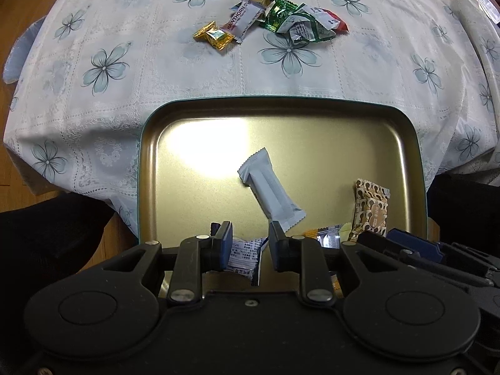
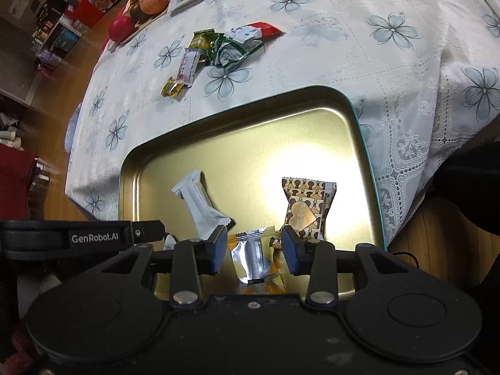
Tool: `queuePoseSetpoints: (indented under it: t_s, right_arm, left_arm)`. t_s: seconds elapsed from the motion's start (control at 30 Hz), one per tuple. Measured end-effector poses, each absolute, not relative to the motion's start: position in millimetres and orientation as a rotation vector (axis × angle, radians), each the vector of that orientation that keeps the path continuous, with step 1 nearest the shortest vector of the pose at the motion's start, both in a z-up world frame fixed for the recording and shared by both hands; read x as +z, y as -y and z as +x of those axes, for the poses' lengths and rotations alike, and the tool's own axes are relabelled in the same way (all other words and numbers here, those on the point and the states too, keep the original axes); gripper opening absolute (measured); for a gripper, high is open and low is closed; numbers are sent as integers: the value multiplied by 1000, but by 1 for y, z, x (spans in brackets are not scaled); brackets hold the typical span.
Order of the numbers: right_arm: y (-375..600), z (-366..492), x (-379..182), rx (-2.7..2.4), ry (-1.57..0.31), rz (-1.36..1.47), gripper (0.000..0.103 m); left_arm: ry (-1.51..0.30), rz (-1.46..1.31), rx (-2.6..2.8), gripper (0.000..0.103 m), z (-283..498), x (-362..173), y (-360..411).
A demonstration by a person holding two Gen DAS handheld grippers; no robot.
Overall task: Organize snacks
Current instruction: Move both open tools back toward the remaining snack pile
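Both grippers hang over the near end of the gold tray (image 1: 150,168), which serves as the reference for all positions below.

Left gripper (image 1: 250,245): jaws part-open, with a gap between the pads. A white printed wrapper (image 1: 247,257) lies in the tray under that gap. It sits against the left pad; whether the pad presses on it cannot be told, and the right pad stands clear of it.

Right gripper (image 2: 253,250): jaws apart, not gripping. A silver-and-orange packet (image 2: 253,259) lies in the tray below the gap, clear of both pads.

Tray contents:
- A pale grey bar (image 1: 270,192) lies at a slant near the tray centre.
- A brown patterned candy (image 1: 370,212) with a heart label lies by the tray's right wall.

Beyond the tray's far rim, well apart from it, a loose group of snacks rests on the floral tablecloth (image 1: 93,100):
- a gold candy (image 1: 214,36) at the left of the group;
- a white bar marked HAWTHORN (image 1: 245,18) beside it;
- green wrappers (image 1: 281,17) and a red-and-white packet (image 1: 331,22) toward the right.

In the right wrist view, a plate of fruit (image 2: 150,0) stands at the table's far edge, farther from the tray than the snack group.
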State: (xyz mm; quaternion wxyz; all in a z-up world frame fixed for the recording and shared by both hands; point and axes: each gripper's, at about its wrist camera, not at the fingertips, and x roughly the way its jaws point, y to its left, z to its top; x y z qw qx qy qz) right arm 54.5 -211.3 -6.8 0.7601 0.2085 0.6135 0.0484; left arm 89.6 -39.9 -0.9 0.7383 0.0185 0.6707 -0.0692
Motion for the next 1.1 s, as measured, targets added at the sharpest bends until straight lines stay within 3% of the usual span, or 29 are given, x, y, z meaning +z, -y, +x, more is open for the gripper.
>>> queuePoseSetpoints:
  t_s: [0.47, 1.1]
  right_arm:
    - [222, 118, 6, 137, -1424, 343, 42]
    - [232, 266, -29, 25, -1422, 380, 43]
  left_arm:
    - [-1452, 170, -152, 37, 142, 11, 36]
    - [-1409, -50, -48, 37, 265, -20, -10]
